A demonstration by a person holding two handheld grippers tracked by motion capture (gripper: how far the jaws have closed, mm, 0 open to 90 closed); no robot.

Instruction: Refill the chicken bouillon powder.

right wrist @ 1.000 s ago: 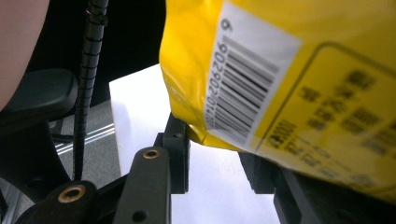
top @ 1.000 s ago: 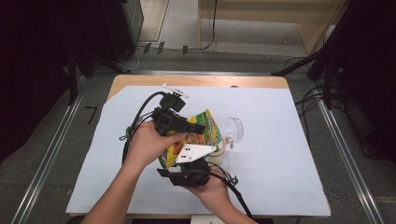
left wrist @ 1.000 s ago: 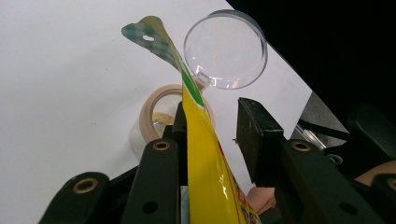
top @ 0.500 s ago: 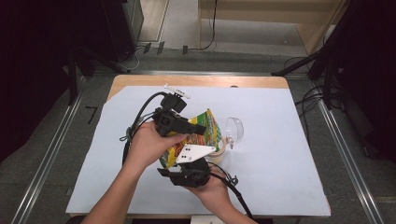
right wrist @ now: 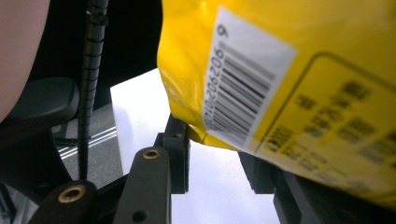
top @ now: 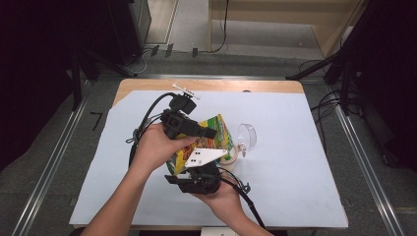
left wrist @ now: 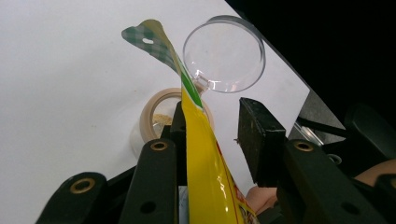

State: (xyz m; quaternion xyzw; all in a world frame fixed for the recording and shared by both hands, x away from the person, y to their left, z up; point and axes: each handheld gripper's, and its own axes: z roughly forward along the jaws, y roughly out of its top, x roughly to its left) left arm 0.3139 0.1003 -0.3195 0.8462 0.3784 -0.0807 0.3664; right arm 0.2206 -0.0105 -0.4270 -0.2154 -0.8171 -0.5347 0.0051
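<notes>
2 hands hold a yellow snack bag (top: 209, 140) above the desk (top: 295, 162) in the high view, beside a clear lid (top: 247, 135). Left gripper (left wrist: 219, 135) view: bag edge lies against 1 finger (left wrist: 178, 135), the other stands apart, over a small jar (left wrist: 156, 119). Right gripper (right wrist: 217, 163) view: bag corner sits between spread fingers (right wrist: 176, 149); whether they pinch it, I cannot tell.

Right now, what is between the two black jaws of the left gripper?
In the left gripper view, the yellow snack bag stands between the left gripper jaws, against one jaw, a gap beside the other.
</notes>
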